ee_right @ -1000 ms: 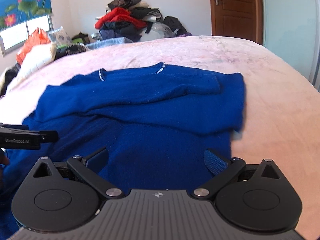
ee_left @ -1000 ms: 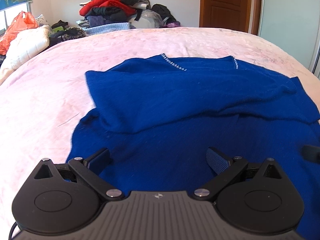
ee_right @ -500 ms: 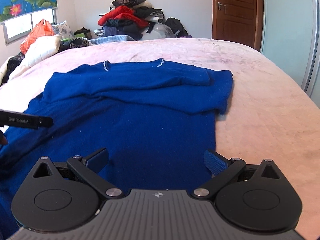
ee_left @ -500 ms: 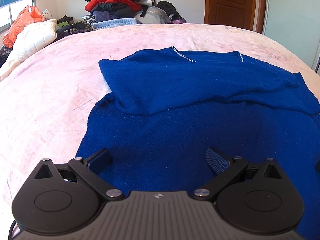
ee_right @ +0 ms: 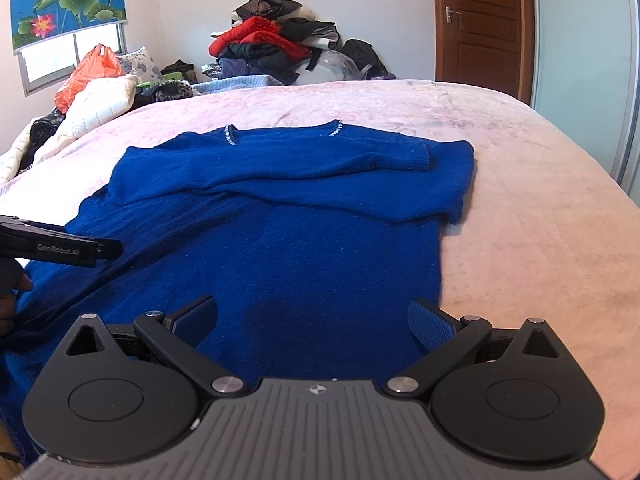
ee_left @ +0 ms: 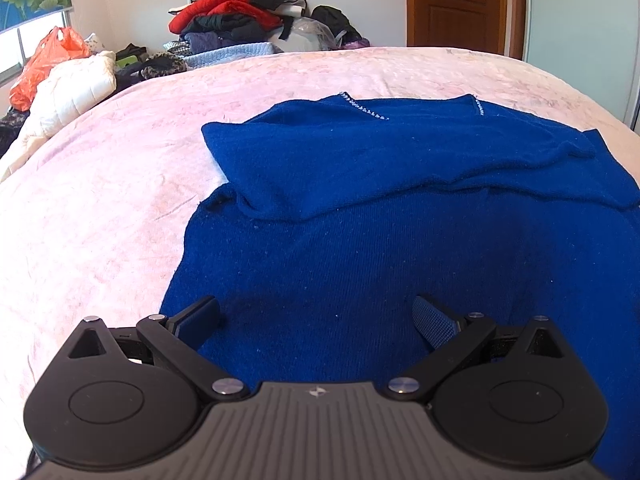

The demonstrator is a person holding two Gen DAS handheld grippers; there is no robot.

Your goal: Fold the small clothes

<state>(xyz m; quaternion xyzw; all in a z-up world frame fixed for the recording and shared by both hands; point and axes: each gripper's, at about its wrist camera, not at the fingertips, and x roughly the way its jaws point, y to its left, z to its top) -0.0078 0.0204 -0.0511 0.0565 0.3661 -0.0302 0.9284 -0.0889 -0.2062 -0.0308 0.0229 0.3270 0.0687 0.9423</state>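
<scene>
I hold both tools above the near part of a blue knitted sweater (ee_right: 280, 240) that lies flat on the pink bedspread (ee_right: 540, 200). My left gripper (ee_left: 316, 316) has its two fingers spread wide, and nothing is between them; under the gap I see only the blue fabric. My right gripper (ee_right: 312, 316) is in the same state, fingers wide apart and empty, above the lower body of the sweater.

The sweater lies with its neckline (ee_right: 280, 130) at the far side; the neckline has a small light trim. Both sleeves are folded across the chest. The sleeve cuff (ee_right: 424, 158) ends near the right edge of the garment, and the folded layers make a thick band over the upper half. The lower half is one smooth layer that reaches toward me. In the left wrist view the left edge of the sweater (ee_left: 188, 248) runs just beside my left finger.

In the right wrist view I see my left tool from the side at the left border, a black finger (ee_right: 60, 242) over the left side of the sweater, with a part of my hand (ee_right: 12, 280) below it.

Beyond the bed there is a pile of clothes (ee_right: 276, 48), an orange plastic bag (ee_right: 88, 74), a white quilt (ee_left: 68, 96) and a wooden door (ee_right: 480, 24).
</scene>
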